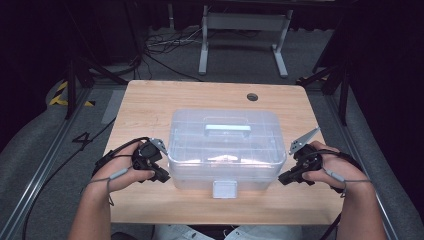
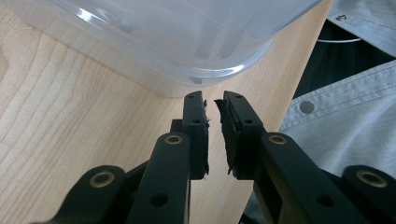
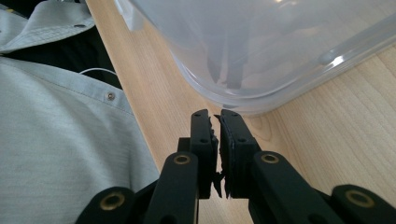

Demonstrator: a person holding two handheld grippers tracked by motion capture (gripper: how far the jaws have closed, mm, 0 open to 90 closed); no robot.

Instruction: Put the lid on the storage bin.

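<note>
A clear plastic storage box point(image 1: 225, 150) with a lid, a top handle point(image 1: 227, 128) and a front latch point(image 1: 224, 189) stands in the middle of the wooden table point(image 1: 150, 100). My left gripper point(image 1: 162, 176) rests beside the box's front left corner. In the left gripper view its jaws point(image 2: 214, 100) stand a narrow gap apart with nothing between them, just short of the box's rounded corner point(image 2: 187, 37). My right gripper point(image 1: 284, 178) sits by the front right corner. Its jaws point(image 3: 218, 114) show only a thin slit, hold nothing, and point at the box point(image 3: 280, 46).
The table's near edge runs just behind both hands, with the person's light shirt point(image 3: 56, 140) beyond it. A round cable hole point(image 1: 252, 96) lies at the table's far right. Cables and a metal stand point(image 1: 245, 35) are on the floor behind.
</note>
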